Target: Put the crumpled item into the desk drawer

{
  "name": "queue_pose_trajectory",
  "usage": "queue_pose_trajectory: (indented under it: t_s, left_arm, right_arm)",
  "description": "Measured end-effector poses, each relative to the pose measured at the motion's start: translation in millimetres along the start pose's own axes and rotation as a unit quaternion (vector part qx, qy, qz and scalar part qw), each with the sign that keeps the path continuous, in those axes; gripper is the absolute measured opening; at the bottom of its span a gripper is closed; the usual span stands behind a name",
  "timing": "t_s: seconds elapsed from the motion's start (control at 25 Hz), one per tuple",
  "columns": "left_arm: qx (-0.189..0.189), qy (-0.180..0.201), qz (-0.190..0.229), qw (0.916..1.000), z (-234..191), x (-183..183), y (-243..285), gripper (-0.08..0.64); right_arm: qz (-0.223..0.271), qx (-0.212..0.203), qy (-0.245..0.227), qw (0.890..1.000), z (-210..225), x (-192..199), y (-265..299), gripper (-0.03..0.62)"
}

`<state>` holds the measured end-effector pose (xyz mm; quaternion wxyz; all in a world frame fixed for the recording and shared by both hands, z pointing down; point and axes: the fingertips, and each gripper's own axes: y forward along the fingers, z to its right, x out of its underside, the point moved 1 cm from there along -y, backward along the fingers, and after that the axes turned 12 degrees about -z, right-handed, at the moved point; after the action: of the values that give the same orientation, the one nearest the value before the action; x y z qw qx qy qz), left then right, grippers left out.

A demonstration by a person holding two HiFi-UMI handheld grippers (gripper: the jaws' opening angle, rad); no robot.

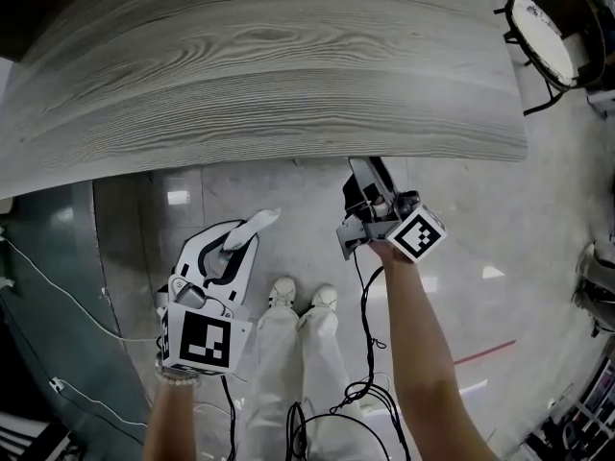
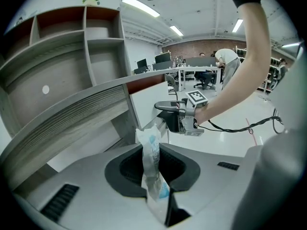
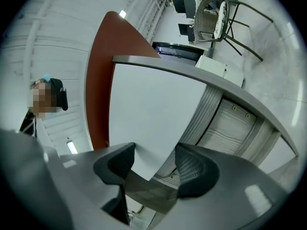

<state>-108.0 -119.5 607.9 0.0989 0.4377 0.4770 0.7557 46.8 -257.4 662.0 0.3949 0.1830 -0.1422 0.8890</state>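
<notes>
L gripper point(image 1: 233, 248): jaws narrow, clamped on the crumpled wrapper point(image 2: 151, 152), which is white w/ blue print. The wrapper stands upright btwn the pads, and its top sticks out past the jaw tips. The gripper is at near left, above the floor point(image 1: 288, 195), pointing down and toward the desk point(image 1: 269, 65), apart from the desk's edge.

R gripper point(image 3: 153, 163): jaws wide apart, nothing gripped. It is to the right of the L gripper, w/ its tips just under the desk top's near edge. Behind the jaw gap are a gray wood-grain strip point(image 3: 148, 193) and, farther, a white panel point(image 3: 153, 104). Which part is the drawer: cannot tell.

Shoes point(image 1: 303, 294) stand btwn both grippers, nearer. A cable point(image 1: 370, 353) hangs below the R gripper.
</notes>
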Motion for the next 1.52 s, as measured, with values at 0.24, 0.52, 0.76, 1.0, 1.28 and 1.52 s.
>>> queue_pose_trajectory:
  t_s: [0.24, 0.52, 0.76, 1.0, 1.28, 1.52]
  left_arm:
    - [-0.006, 0.001, -0.002, 1.0000, -4, 3, 2, 0.057]
    - [-0.025, 0.011, 0.004, 0.9996, -11, 0, -4, 0.057]
    - [-0.031, 0.002, 0.005, 0.9995, -4, 4, -14, 0.057]
    - [-0.028, 0.000, 0.009, 0.9996, -5, 0, -10, 0.057]
    - [-0.026, 0.001, 0.014, 0.9996, -8, -7, -11, 0.057]
    - [-0.027, -0.001, 0.017, 0.9995, -7, -10, -15, 0.057]
  right_arm:
    - [0.022, -0.020, 0.006, 1.000, 3, 2, -3, 0.230]
    - [0.024, -0.021, -0.002, 1.000, 1, 3, -10, 0.185]
    - [0.023, -0.031, 0.007, 0.999, -9, 8, -25, 0.167]
    - [0.009, -0.029, 0.011, 0.999, -8, 17, -39, 0.164]
    - [-0.014, -0.023, 0.022, 0.999, -15, 35, -60, 0.164]
    - [-0.037, -0.012, 0.019, 0.999, -16, 39, -64, 0.163]
